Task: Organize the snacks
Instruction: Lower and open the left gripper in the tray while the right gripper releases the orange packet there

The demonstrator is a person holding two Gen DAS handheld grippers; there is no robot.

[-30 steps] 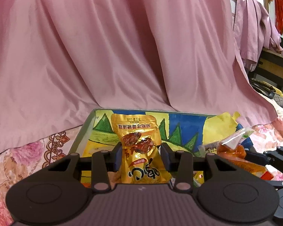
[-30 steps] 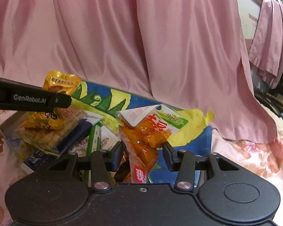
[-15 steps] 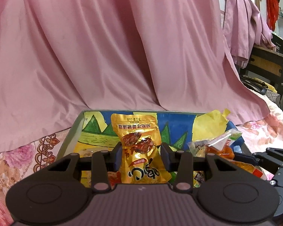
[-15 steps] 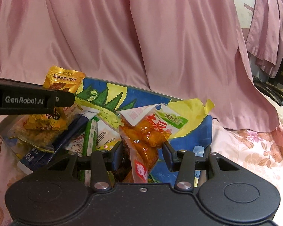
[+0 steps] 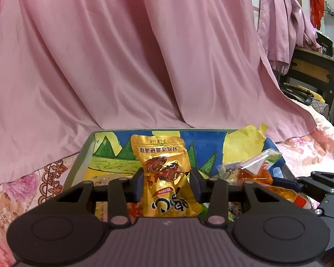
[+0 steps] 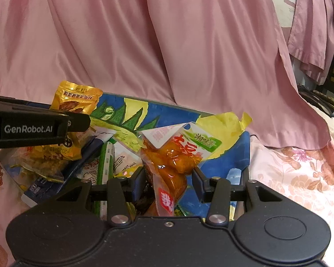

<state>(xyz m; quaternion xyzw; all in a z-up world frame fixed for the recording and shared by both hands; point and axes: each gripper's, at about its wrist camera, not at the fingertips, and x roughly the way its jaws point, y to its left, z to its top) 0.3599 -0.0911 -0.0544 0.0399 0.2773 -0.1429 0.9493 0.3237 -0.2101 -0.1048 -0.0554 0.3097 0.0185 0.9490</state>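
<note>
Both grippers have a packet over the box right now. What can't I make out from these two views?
- Lower end of the gold packet: left wrist view, hidden behind the left gripper body.
- Bottom of the orange packet: right wrist view, hidden behind the right gripper.
- Floor of the box: both views, covered by loose snacks.
- Small print on the packets: too small.

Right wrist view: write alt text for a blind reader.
The right gripper holds an orange snack pack over a colourful box of snacks. At left, the left gripper holds a gold pouch. Pink cloth hangs behind.
</note>
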